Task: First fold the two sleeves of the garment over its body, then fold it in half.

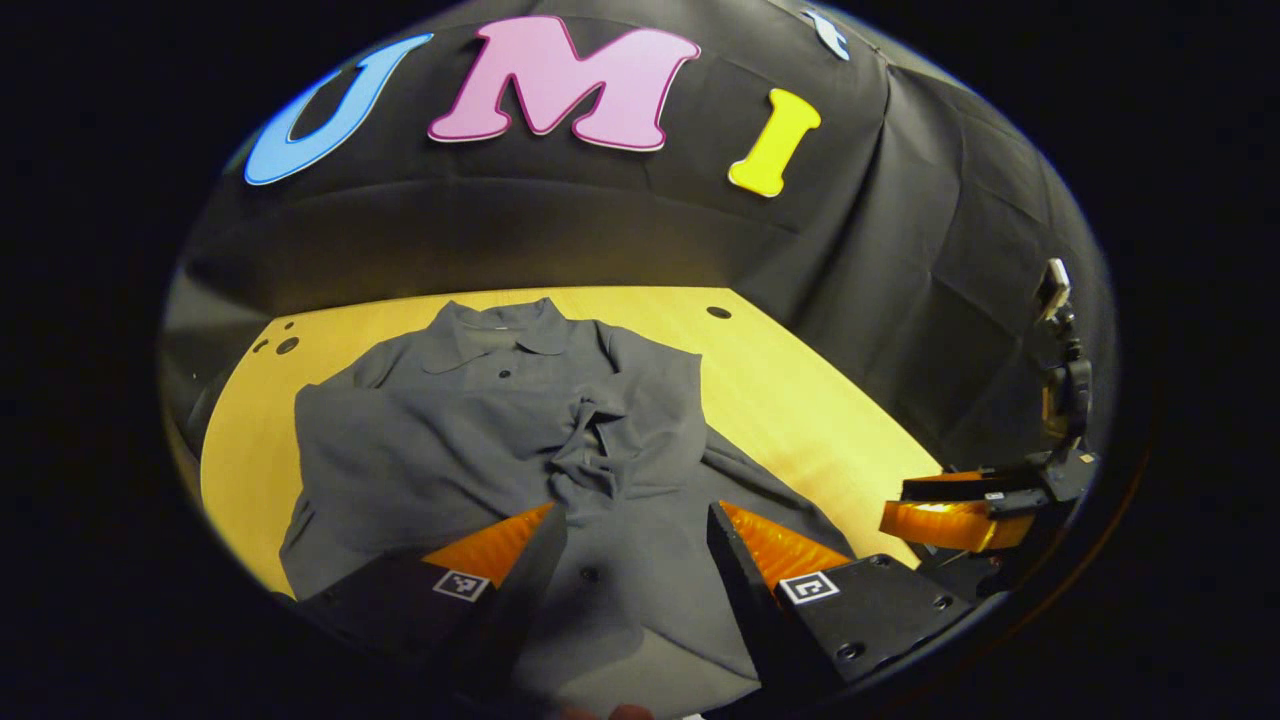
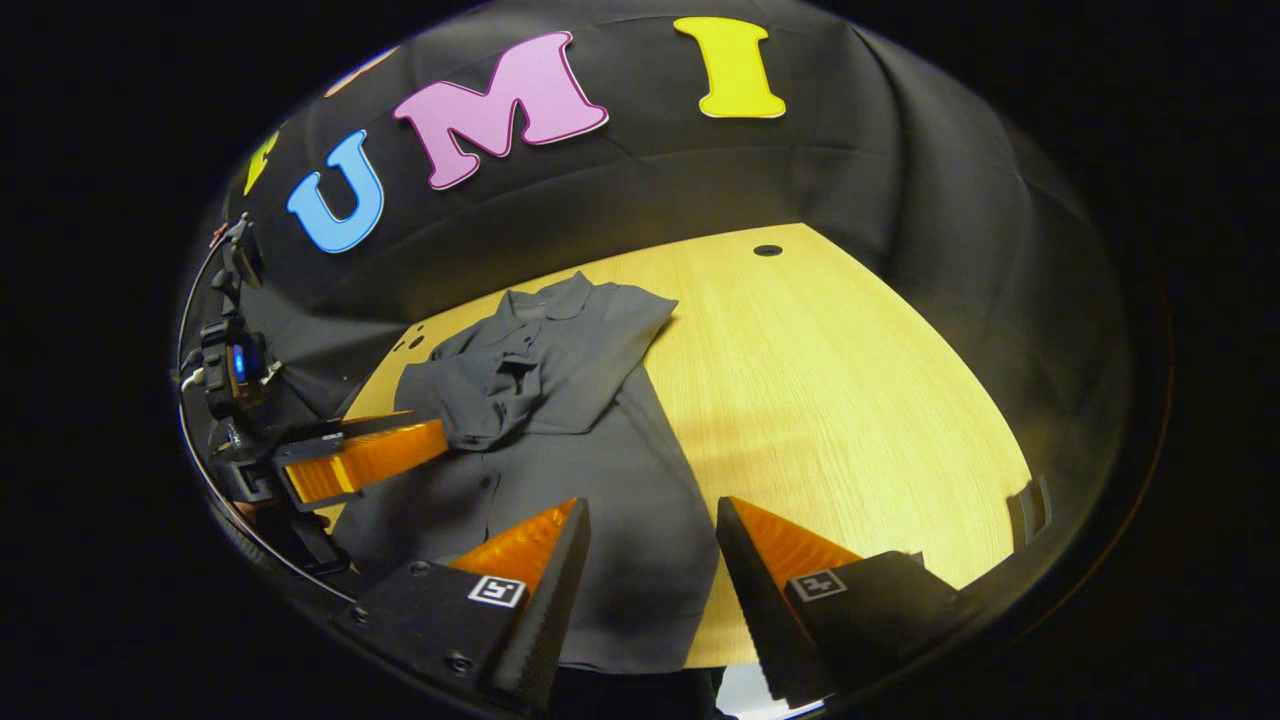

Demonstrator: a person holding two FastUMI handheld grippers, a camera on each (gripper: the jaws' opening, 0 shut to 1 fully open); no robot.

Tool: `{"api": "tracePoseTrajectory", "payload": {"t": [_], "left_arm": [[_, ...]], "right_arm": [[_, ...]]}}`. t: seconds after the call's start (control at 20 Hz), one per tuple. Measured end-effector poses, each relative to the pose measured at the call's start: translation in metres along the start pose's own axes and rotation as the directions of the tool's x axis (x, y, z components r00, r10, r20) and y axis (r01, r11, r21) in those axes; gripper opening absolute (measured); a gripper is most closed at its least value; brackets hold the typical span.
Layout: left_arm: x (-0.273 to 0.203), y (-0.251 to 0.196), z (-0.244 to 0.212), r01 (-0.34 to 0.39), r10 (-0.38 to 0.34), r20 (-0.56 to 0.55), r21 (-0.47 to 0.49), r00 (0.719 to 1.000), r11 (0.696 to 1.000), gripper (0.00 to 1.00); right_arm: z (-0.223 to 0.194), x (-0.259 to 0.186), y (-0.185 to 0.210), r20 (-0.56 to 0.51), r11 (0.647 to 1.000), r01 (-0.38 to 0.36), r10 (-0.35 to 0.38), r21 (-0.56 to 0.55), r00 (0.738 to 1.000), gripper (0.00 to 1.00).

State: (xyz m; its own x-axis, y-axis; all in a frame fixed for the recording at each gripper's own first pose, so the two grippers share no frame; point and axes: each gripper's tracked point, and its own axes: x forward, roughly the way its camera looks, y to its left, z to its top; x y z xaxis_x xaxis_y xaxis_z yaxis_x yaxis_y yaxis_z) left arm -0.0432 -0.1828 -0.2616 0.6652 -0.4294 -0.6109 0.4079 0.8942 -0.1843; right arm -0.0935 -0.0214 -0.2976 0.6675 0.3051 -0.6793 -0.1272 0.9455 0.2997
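Now past the sleeve folds, by the look of it: grey shirt (image 1: pixel 520 440) flat on the wooden table (image 1: pixel 800 400), collar (image 1: pixel 495 335) toward the far wall, both sleeves (image 1: pixel 590 450) crossed and bunched over the chest. Left gripper (image 1: pixel 637 535) and right gripper (image 2: pixel 650 540) both spread wide, gripping nothing, hovering above the near hem (image 2: pixel 620 640). For the half fold, better to pinch the hem at its two corners, lift evenly, carry it up toward the collar without dragging the sleeves loose, then lower and smooth flat.
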Motion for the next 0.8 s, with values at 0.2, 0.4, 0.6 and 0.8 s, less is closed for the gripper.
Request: {"api": "tracePoseTrajectory", "payload": {"t": [0.2, 0.4, 0.6, 0.8], "left_arm": [[-0.053, 0.039, -0.024, -0.035, 0.034, -0.021, -0.020, 0.999, 0.999, 0.93], [-0.099, 0.103, -0.061, -0.169, 0.164, -0.071, -0.074, 0.984, 0.983, 0.96], [-0.138, 0.160, -0.106, -0.289, 0.275, -0.130, -0.108, 0.953, 0.951, 0.96], [-0.151, 0.194, -0.146, -0.349, 0.321, -0.198, -0.129, 0.926, 0.928, 0.96]], "right_arm": [[-0.026, -0.015, -0.004, -0.039, 1.000, 0.029, -0.030, -0.004, 0.999, 0.86], [-0.058, -0.023, -0.009, -0.098, 0.998, 0.061, -0.063, -0.020, 0.993, 0.87], [-0.081, -0.019, -0.008, -0.146, 0.997, 0.077, -0.081, -0.030, 0.986, 0.87], [-0.096, -0.012, -0.009, -0.180, 0.995, 0.099, -0.097, -0.002, 0.979, 0.87]]}}
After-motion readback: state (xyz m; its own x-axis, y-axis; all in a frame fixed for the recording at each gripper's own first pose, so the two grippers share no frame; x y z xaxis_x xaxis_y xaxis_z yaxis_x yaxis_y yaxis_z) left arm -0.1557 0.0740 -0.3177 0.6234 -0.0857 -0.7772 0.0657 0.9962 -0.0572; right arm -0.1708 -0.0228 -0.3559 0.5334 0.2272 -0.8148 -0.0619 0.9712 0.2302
